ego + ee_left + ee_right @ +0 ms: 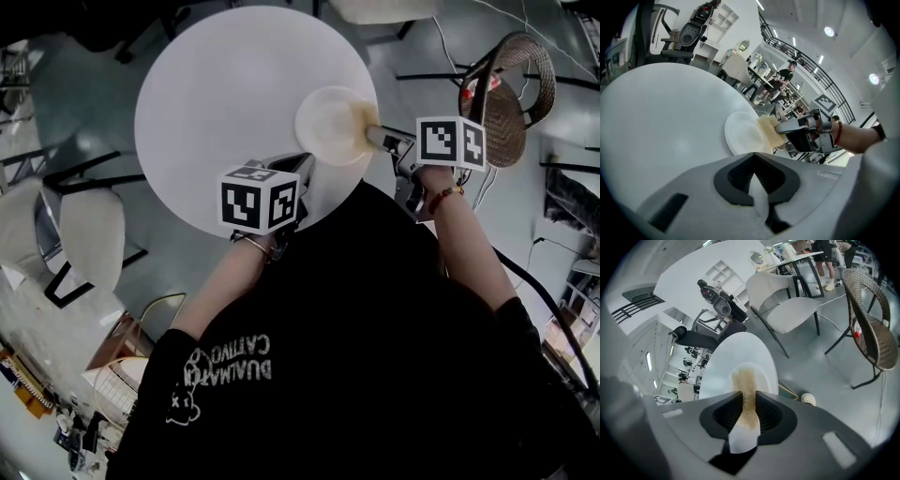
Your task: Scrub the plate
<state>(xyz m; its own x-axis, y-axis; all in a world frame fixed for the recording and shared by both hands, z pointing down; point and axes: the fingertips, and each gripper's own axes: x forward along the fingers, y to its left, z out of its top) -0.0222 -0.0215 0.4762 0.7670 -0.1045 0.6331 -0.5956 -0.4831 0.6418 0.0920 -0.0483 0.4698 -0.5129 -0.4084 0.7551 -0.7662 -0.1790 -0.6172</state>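
Left tongs (300, 165) are held closed and empty above the desk (216, 94), just beside the plate (326, 124). The plate is set near the desk's right edge. A sponge (362, 117) is laid on its right rim, clamped in the right tongs (375, 136).

White sliver (758, 194) between left tongs (755, 177) unidentifiable; sponge (745, 383) rear hidden inside right tongs (746, 416).

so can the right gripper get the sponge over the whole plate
Probably yes: the right gripper holds the sponge on the plate, whose face is otherwise bare; the left gripper grips only its rim.
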